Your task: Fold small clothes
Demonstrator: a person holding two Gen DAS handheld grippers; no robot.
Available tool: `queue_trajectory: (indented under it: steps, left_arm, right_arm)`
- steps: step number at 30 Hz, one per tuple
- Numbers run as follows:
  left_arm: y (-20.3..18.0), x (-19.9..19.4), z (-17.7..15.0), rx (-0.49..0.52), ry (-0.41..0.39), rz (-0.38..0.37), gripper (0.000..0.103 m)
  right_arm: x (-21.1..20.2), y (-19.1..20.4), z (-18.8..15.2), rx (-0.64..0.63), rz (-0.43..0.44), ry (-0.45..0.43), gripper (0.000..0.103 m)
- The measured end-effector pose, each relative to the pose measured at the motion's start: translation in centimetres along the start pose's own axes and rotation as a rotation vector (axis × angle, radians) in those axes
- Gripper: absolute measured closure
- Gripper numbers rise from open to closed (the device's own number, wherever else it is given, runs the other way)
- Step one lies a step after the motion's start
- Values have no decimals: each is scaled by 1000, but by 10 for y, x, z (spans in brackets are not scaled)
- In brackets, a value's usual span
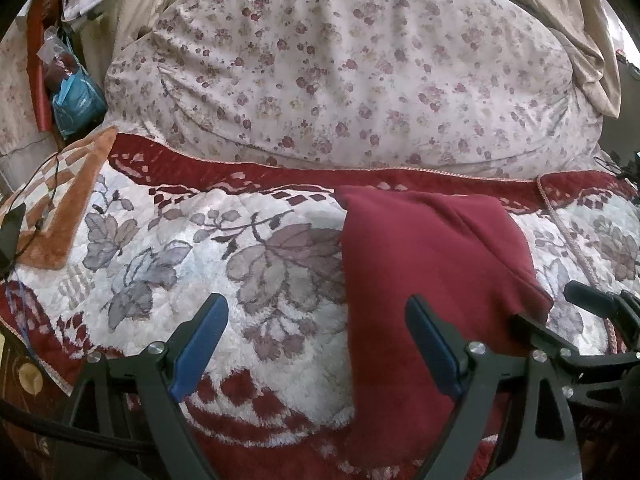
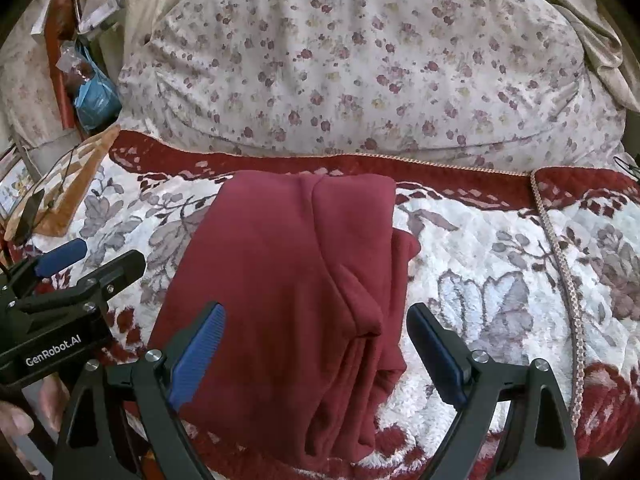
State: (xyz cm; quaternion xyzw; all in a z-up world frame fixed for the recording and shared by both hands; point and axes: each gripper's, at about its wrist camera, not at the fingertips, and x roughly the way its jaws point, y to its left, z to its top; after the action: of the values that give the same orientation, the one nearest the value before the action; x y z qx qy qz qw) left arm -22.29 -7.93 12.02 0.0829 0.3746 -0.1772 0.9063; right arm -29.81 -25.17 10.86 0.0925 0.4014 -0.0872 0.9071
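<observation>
- Two grippers, both spread wide, neither has hold of anything.
- Left gripper (image 1: 316, 344) hovers over the blanket (image 1: 256, 288); its right finger sits above the left edge of the garment (image 1: 432, 264).
- Right gripper (image 2: 316, 344) hovers over the near end of the garment (image 2: 288, 280), blue pads (image 2: 198, 356) either side of the cloth; contact unclear.
- Garment: dark red, folded into a long narrow stack, layered edges showing along its right side, lying flat on the blanket (image 2: 480, 280).
- Blanket: white fleece, grey leaves, red border.
- Big flowered pillow (image 2: 360, 64) along the far side, touching the blanket's red edge.
- Orange patterned cloth (image 1: 72, 200) far left.
- Blue bag (image 1: 76, 100) far left, beside the pillow.
</observation>
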Motion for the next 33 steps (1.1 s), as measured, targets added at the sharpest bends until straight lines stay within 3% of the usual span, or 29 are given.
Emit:
queue_trajectory:
  steps: [33]
  left_arm:
    - [1, 24, 8, 15, 22, -3, 14]
  right_arm:
    - [17, 2, 15, -14, -5, 25, 8]
